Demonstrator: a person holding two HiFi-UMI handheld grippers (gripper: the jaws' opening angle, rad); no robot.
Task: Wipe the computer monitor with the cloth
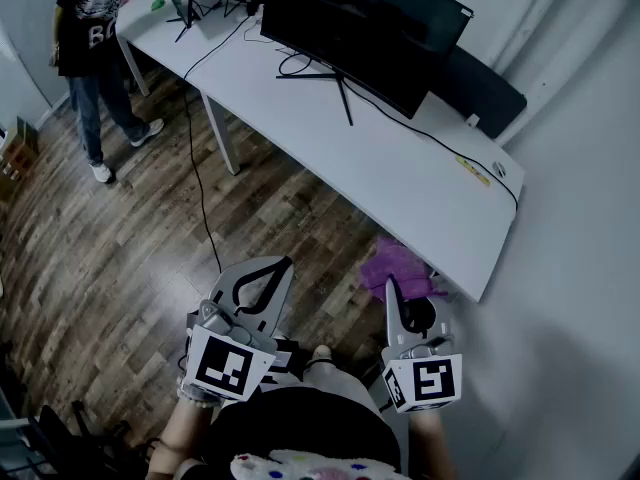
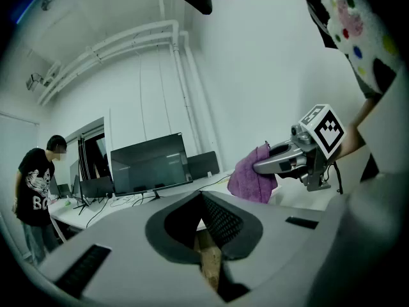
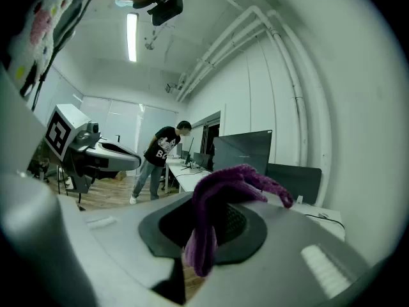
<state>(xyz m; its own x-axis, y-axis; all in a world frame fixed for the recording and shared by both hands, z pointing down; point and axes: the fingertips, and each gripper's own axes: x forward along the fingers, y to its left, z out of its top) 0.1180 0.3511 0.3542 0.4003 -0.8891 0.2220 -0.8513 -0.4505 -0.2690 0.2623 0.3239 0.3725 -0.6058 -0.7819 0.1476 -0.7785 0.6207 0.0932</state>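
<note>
Two grippers hover low off the bench's [image 1: 420, 193] near end, aimed at it. Left gripper [image 1: 272, 271] is closed and empty; right gripper [image 1: 391, 288] pinches the one purple cloth [image 1: 402, 265]. Monitor [image 1: 360, 28] stands on the bench.

Cool, dim light fills every view, partly from a ceiling lamp [image 3: 132, 37] that burns out white. The floor [image 1: 150, 258] carries a soft sheen; the monitor [image 2: 148, 162] holds faint reflections. Both gripper views bend fisheye-style, corners black, foreground blurred. The head view is sharper.
</note>
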